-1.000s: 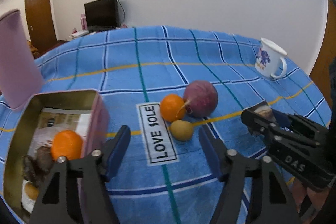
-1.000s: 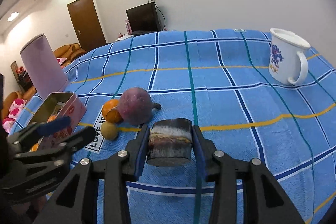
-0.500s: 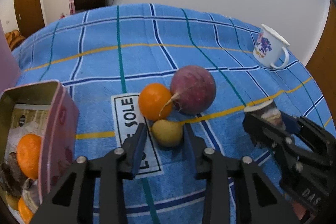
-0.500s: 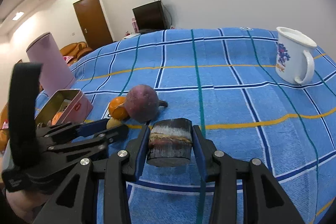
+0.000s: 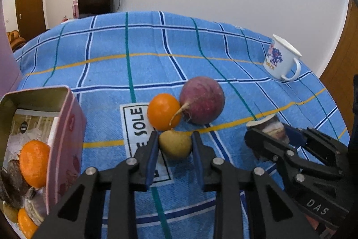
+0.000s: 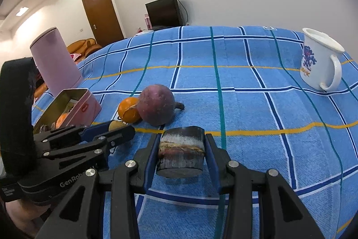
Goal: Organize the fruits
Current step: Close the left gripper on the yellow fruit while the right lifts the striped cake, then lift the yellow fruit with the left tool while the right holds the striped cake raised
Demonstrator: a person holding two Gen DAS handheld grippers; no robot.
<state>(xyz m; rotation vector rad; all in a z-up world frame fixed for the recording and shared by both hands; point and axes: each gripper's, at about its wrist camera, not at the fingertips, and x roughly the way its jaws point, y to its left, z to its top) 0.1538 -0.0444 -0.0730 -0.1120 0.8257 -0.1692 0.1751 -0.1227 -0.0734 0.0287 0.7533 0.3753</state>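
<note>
Between left gripper (image 5: 175, 145) pads, small pear (image 5: 175, 144)

"SOLE" on cloth label (image 5: 143, 127); "DAS" on right gripper (image 5: 266, 138); "GenRob" on left gripper (image 6: 116, 131).

Left gripper (image 5: 175, 145) closing its fingers (image 5: 151, 156) round something small — right gripper (image 6: 180, 153) clamped, both angled downward.

Woven cloth (image 5: 145, 64) – matt; tin box (image 5: 67, 118) – glossy metal; mug (image 5: 280, 59) – shiny enamel.
</note>
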